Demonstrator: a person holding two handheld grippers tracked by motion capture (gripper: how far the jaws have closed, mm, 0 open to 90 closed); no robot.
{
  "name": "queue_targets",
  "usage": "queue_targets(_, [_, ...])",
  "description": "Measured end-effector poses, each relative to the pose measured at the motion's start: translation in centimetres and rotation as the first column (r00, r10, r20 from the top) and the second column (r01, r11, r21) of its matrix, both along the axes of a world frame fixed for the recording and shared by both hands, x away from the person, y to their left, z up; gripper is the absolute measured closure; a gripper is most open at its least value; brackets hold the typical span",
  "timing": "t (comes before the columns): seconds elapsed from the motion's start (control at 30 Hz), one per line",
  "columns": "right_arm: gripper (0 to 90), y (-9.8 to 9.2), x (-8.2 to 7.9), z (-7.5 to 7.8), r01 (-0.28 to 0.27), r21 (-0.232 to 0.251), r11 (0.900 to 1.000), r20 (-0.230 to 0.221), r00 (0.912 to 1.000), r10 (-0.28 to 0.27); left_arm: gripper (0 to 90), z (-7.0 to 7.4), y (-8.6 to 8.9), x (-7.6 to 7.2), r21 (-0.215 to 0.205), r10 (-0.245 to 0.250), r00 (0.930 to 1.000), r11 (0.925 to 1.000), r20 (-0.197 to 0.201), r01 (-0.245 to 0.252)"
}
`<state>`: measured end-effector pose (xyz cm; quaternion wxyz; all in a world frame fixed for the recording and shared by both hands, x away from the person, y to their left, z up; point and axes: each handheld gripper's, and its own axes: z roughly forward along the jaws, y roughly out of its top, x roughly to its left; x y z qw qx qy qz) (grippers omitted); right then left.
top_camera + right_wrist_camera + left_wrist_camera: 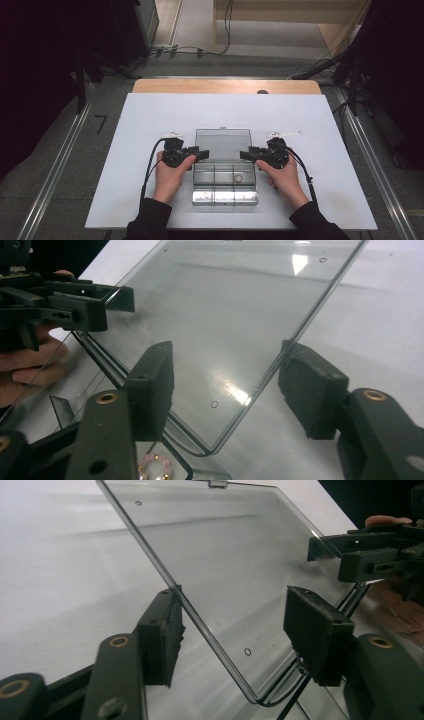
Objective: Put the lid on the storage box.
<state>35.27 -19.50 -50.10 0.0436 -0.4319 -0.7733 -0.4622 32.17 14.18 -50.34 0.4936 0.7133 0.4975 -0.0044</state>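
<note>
High view: clear plastic compartment box (225, 187) sits near the front middle of the white rectangular table sheet (150, 120), hinged transparent lid (223, 143) swung open toward the far side. Box base is split by dividers into several cells; a small ring-shaped item (238, 178) lies in one of the right-hand cells. Left gripper (199, 154) comes in from the left at the lid's left edge, held by the left hand (170, 175); right gripper (246, 155) mirrors it at the lid's right edge, held by the right hand (285, 177). Both black cables run back along the forearms, dark sleeves at the bottom edge. Left gripper view: jaws spread, one pad on each side of the lid's edge (200, 625), the left-hand pad right at the plastic, the other one apart from it; not clamped. The opposite gripper (325, 547) shows at the far edge of the lid, fingertip behind it. Right gripper view: same story, jaws spread and straddling the lid edge (280, 360), gap visible on both sides. A small ring with pink and gold beads (154, 465) lies in the box below, between the jaws. Wooden table edge (225, 86) shows past the sheet.
</note>
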Motion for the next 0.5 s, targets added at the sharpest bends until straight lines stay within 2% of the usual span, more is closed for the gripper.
queue_targets(0.17, [47.0,-0.2,-0.3,0.4,0.009,-0.009,1.0,0.05,0.9987,-0.009,48.8,0.3,0.1,-0.2,-0.01,0.006,0.9997,0.9999,0.023,-0.006])
queue_targets(0.3, [53.0,-0.3,-0.7,0.9,0.02,-0.015,1.0,0.107,0.9941,-0.018,53.8,0.6,0.2,-0.3,-0.016,0.004,0.9988,0.9999,0.049,-0.003])
queue_targets(0.5, [60.6,-0.6,-1.2,1.4,0.03,-0.01,1.0,0.163,0.9863,-0.028,60.6,1.1,0.5,-0.6,-0.019,0.004,0.9963,0.9998,0.086,-0.003])
